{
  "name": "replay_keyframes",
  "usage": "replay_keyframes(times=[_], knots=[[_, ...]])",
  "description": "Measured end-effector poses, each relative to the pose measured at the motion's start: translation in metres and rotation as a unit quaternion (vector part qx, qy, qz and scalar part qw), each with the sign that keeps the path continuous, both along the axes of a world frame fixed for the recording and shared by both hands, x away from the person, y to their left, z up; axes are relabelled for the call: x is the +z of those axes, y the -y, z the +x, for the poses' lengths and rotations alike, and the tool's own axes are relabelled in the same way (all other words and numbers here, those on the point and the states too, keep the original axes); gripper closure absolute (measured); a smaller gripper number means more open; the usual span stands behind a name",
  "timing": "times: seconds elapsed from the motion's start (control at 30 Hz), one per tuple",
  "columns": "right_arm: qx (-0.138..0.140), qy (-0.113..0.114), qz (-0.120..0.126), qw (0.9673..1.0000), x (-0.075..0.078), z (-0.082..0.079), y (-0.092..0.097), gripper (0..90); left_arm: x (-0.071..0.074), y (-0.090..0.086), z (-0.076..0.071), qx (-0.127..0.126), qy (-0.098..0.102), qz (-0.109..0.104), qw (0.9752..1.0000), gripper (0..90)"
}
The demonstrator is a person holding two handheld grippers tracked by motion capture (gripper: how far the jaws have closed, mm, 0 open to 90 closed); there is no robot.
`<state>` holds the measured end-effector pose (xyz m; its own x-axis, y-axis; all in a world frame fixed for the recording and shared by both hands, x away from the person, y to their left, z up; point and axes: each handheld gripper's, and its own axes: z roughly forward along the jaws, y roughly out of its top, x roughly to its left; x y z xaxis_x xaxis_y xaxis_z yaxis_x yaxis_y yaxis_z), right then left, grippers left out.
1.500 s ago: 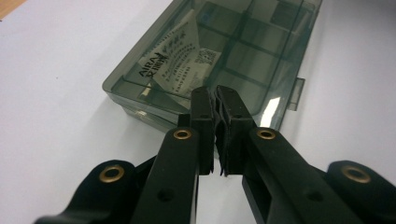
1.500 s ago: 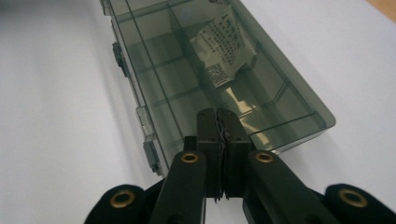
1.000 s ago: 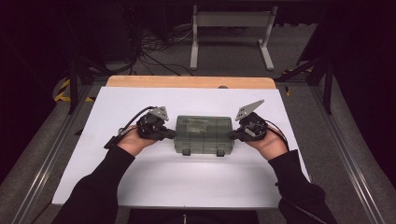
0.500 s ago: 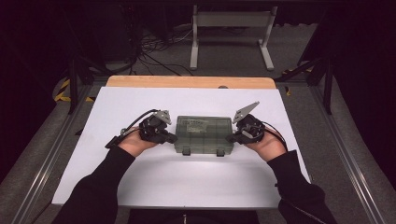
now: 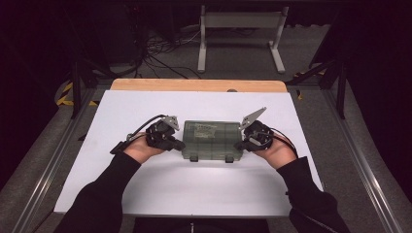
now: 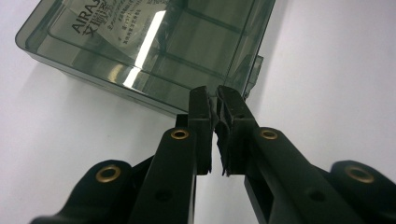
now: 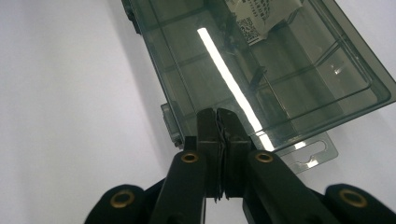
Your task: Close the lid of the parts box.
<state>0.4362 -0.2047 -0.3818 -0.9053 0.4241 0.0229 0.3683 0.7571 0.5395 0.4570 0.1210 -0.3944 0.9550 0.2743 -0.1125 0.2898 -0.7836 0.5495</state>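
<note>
Right claw (image 5: 241, 143) has edged inward since the earlier frame; box unmoved. Smoky compartment box (image 5: 212, 140) lies mid-frame on the white tabletop (image 5: 194, 189), long axis left-right. Left claw (image 5: 180, 145) and right claw, both closed and empty, touch its opposite ends.

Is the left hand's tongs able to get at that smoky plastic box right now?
Probably yes: the left tongs sit shut with their tips right at the box's end, seemingly touching. Nothing lies between them on the white table.
</note>
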Motion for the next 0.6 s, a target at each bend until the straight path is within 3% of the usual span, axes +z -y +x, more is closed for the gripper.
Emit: replay_keyframes(times=[0.17, 0.6], knots=[[-0.001, 0.000, -0.010, 1.0000, -0.0040, -0.0005, -0.0022, 88.1, -0.0017, 0.0024, -0.0004, -0.006, 0.001, 0.010, 0.9999, 85.6], [-0.005, 0.007, 0.000, 1.0000, -0.0054, -0.0012, -0.0012, 86.6, -0.0020, 0.0012, 0.0003, 0.003, 0.003, 0.014, 0.9999, 84.6]])
